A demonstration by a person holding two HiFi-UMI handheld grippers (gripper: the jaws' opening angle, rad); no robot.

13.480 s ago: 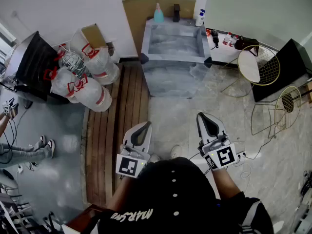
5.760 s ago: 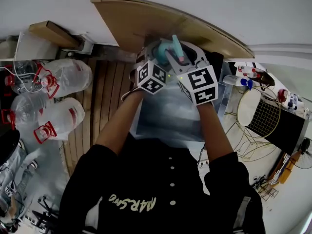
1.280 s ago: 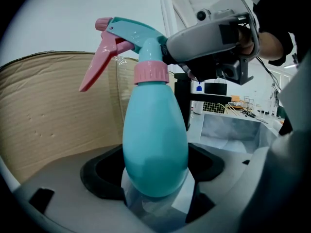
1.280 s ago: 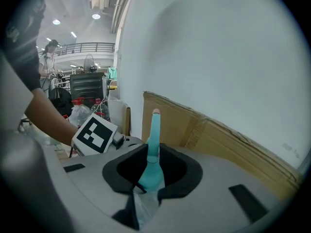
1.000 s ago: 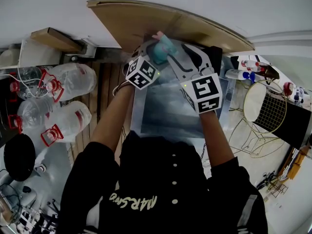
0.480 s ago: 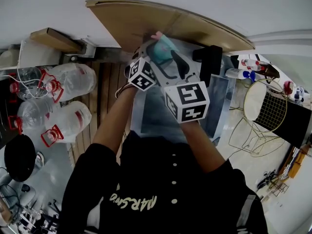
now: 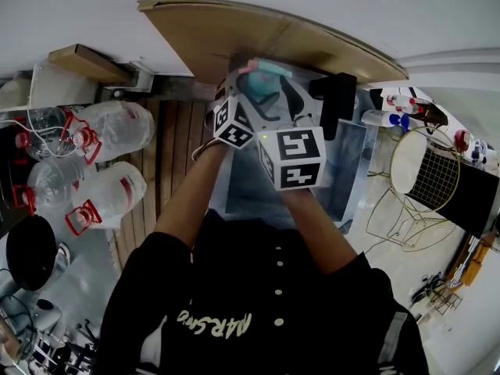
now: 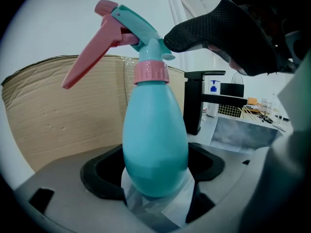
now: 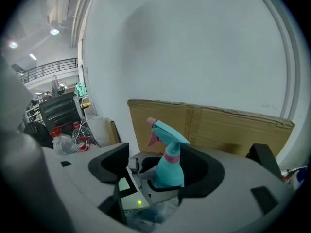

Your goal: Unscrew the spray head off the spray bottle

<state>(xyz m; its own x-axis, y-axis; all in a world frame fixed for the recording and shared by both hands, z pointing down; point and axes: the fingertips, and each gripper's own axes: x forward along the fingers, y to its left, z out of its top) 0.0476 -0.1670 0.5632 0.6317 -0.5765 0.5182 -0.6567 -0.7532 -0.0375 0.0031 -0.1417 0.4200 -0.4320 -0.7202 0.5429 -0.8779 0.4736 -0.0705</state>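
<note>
Clamping the spray bottle (image 8: 154,144) low on its rounded teal body, the left gripper (image 7: 244,92) has both pads pressed against the sides and holds it roughly upright above the grey sink (image 7: 348,182), in front of a brown cardboard sheet (image 8: 53,110) that leans on the white wall. The spray head (image 8: 131,25) sits on the bottle, its pink collar (image 8: 151,72) seated on the neck and its pink trigger (image 8: 92,52) slanting down to the left in the left gripper view. The right gripper (image 9: 160,178) is released: its jaws have just been opening and now stand wide apart, with the bottle showing in the gap between them but neither pad pressing on it. In the left gripper view one of its black pads (image 8: 214,28) hangs just beside the back of the spray head; whether it touches cannot be told. A black fixture (image 8: 194,101) stands behind the bottle to the right. Clear water jugs (image 7: 109,123) with red caps lie on the floor well to the left.
</note>
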